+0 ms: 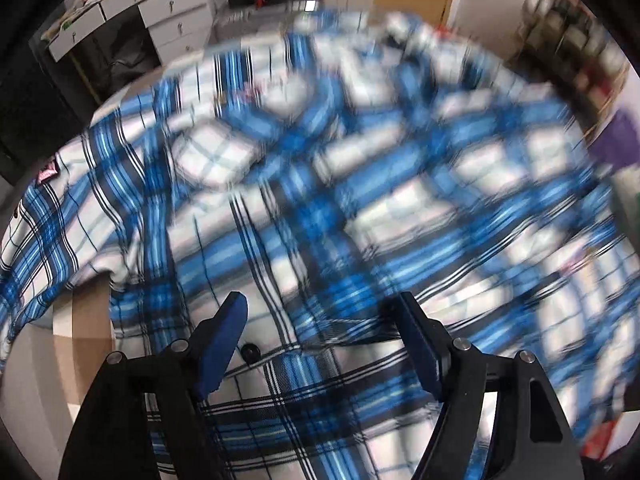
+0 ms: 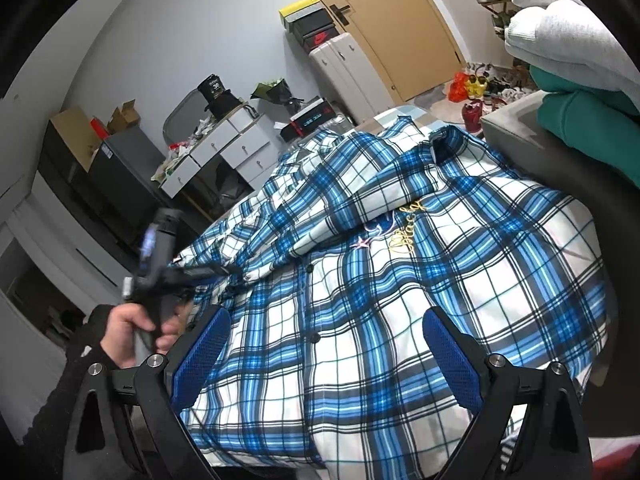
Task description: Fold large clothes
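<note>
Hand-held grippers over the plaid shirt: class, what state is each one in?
Left hand-held gripper: open, holding nothing.
Right hand-held gripper: open, holding nothing.

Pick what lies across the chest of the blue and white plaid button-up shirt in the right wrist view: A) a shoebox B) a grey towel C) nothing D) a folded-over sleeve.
D: a plaid sleeve lies folded diagonally across the blue and white plaid button-up shirt.
</note>
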Demonstrator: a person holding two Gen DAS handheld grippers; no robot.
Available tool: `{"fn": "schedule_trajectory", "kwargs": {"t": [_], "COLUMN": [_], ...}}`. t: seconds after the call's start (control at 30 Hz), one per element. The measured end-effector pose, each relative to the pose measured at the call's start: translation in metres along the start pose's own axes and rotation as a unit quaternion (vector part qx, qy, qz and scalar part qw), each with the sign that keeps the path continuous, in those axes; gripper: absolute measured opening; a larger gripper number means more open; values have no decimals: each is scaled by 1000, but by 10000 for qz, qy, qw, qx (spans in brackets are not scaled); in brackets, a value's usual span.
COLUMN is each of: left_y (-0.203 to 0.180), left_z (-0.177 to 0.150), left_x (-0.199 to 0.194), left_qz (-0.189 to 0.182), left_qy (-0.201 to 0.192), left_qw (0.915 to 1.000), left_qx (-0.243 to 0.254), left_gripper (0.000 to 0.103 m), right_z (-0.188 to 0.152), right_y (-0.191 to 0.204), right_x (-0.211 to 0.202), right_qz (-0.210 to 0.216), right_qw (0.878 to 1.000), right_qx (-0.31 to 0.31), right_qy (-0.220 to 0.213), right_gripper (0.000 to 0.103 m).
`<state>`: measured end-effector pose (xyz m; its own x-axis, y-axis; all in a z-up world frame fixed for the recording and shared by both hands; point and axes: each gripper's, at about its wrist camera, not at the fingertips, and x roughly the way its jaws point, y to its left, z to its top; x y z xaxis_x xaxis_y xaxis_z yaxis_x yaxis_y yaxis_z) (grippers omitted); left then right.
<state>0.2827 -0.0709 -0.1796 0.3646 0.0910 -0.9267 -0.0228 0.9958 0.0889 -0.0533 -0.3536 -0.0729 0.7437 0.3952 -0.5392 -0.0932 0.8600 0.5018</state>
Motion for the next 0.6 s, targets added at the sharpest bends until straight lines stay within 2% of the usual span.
{"fn": "schedule_trajectory", "kwargs": {"t": [0.03, 0.07, 0.13, 0.27, 0.37, 0.43, 0.5, 0.6], "left_y": [-1, 3, 10, 35, 65, 103, 140, 210], "left_z": [-3, -5, -9, -39, -77, -109, -134, -177], "left_x": [6, 2, -3, -53, -100, -136, -162, -198], "left_qz": [41, 133, 256, -401, -339, -264, -99, 65], "left_qy": [1, -164, -136, -683, -1162, -1511, -1681, -1892], "left_qw": [10000, 9997, 9991, 9925, 9848, 9767, 9683, 9483], "left_qx": [15, -79, -310, -931, -1245, -1499, -1845, -2547], "left_gripper": [73, 73, 72, 72, 72, 72, 72, 73], "right_z": [0, 1, 1, 2, 1, 0, -1, -2], "right_y": [-1, -2, -3, -5, -4, -2, 0, 6], "right_x": [0, 0, 1, 5, 8, 10, 12, 13], "right_qz": [-16, -22, -42, -31, 4, 36, 59, 42], "right_qw": [10000, 10000, 10000, 9999, 9998, 9997, 9997, 9997], "right_qx": [-3, 8, 44, 77, 109, 119, 113, 34], "right_qy": [-5, 7, 36, 97, 184, 206, 231, 235], "right_gripper": [98, 98, 98, 98, 98, 98, 98, 98]}}
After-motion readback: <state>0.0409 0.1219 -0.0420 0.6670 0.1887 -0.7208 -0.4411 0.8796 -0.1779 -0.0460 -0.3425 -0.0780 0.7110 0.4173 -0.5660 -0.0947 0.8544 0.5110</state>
